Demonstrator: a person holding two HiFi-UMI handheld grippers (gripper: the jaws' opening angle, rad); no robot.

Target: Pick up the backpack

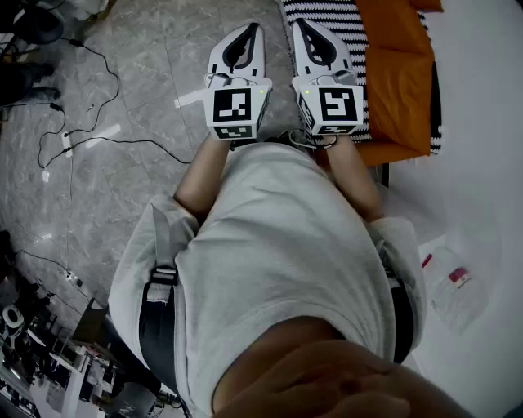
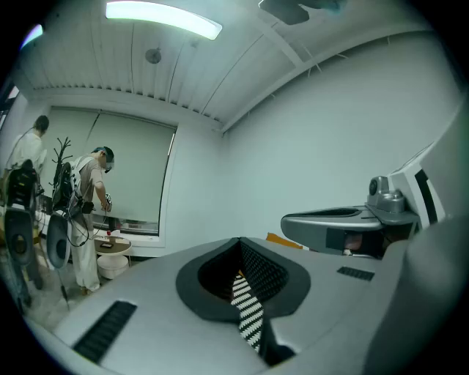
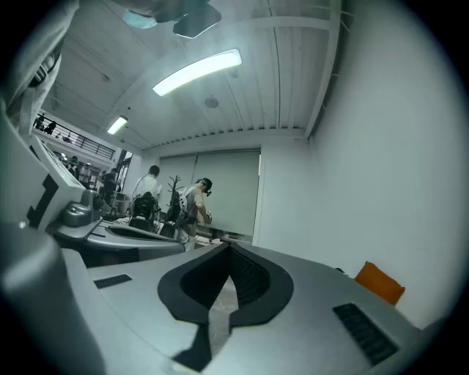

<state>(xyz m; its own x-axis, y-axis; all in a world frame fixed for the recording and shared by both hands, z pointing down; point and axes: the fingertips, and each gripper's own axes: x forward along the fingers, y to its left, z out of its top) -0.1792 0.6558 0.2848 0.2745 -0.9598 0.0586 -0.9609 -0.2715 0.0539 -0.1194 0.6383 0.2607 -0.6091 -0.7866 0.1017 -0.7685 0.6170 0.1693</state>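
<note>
I hold both grippers level and side by side in front of my chest, over the grey marble floor (image 1: 139,73). My left gripper (image 1: 250,29) is shut with nothing in it; its closed jaws (image 2: 240,242) meet at the tip. My right gripper (image 1: 299,24) is also shut and empty (image 3: 229,246). Just right of the right gripper lies an orange fabric thing (image 1: 400,73) on a black-and-white striped cloth (image 1: 343,24). I cannot tell whether that is the backpack; no backpack shows plainly. The orange thing (image 3: 379,283) also peeks past the right jaw.
Black cables (image 1: 90,122) trail over the floor at the left, and equipment clutter (image 1: 33,343) sits at the lower left. A white surface (image 1: 482,204) with a small plastic bag (image 1: 453,286) is at the right. Far off stand two people (image 2: 91,212) and a small round table (image 2: 113,249).
</note>
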